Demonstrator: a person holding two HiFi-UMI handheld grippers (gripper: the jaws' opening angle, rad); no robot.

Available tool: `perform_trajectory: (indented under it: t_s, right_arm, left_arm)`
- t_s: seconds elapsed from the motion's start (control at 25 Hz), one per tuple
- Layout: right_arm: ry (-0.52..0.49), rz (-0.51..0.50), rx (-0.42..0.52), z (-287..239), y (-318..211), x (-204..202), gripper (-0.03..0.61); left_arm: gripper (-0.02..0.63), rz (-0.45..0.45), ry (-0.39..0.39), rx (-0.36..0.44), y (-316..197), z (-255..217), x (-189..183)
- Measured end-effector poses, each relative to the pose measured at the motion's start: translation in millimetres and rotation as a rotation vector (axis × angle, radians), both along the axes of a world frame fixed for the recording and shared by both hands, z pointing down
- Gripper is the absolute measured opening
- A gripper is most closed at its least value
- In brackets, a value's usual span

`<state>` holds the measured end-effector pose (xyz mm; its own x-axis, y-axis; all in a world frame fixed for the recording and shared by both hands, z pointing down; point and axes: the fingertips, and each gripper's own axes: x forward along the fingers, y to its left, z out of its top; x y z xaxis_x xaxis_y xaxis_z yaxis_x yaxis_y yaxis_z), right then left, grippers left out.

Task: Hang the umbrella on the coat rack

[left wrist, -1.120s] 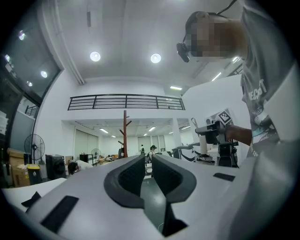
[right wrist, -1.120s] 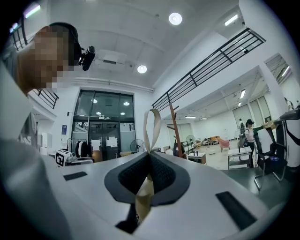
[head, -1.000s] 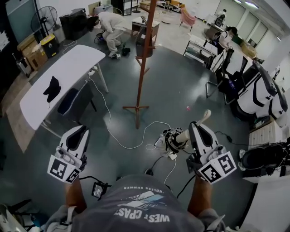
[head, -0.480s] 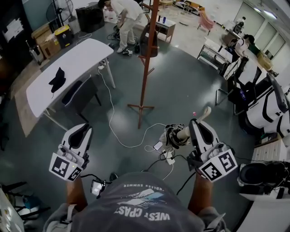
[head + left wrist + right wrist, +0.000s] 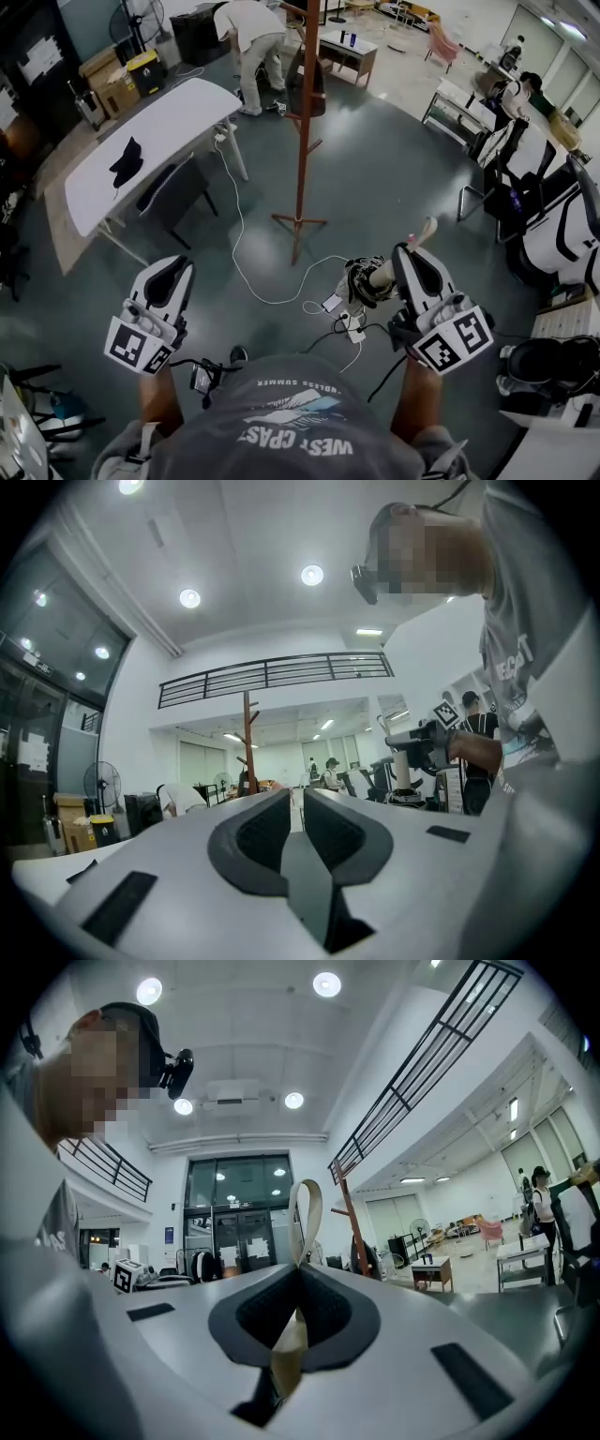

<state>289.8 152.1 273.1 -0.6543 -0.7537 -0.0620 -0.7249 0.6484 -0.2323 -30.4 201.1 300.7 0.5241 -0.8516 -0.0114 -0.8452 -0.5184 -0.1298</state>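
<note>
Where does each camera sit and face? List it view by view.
Head view: on the head, facing steeply down at floor and rack; shows forearms, shirt, left claw, right claw with umbrella.
Left gripper view: on the left claw, facing along its jaws toward the rack; shows the torso.
Right gripper view: on the right claw, facing along jaws shut on the strap; shows a shoulder.
Shared: rack in all three.
</note>
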Motion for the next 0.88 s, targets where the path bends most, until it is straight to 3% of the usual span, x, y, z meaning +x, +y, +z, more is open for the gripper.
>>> perform_trajectory:
  t_s: [0.48,0.88]
  right_arm:
    - [0.005,0.066,-0.031,9.6,-6.0,12.1,0.028]
    - [0.021,0.173,-0.027,0.3,-39.6,-10.8,0.028]
  left_arm:
    - [0.055,0.088,0.008,-0.027,-32.4,11.7,17.7]
    - [0.055,0.197,0.030,-0.006,-103.3,4.1,-4.3]
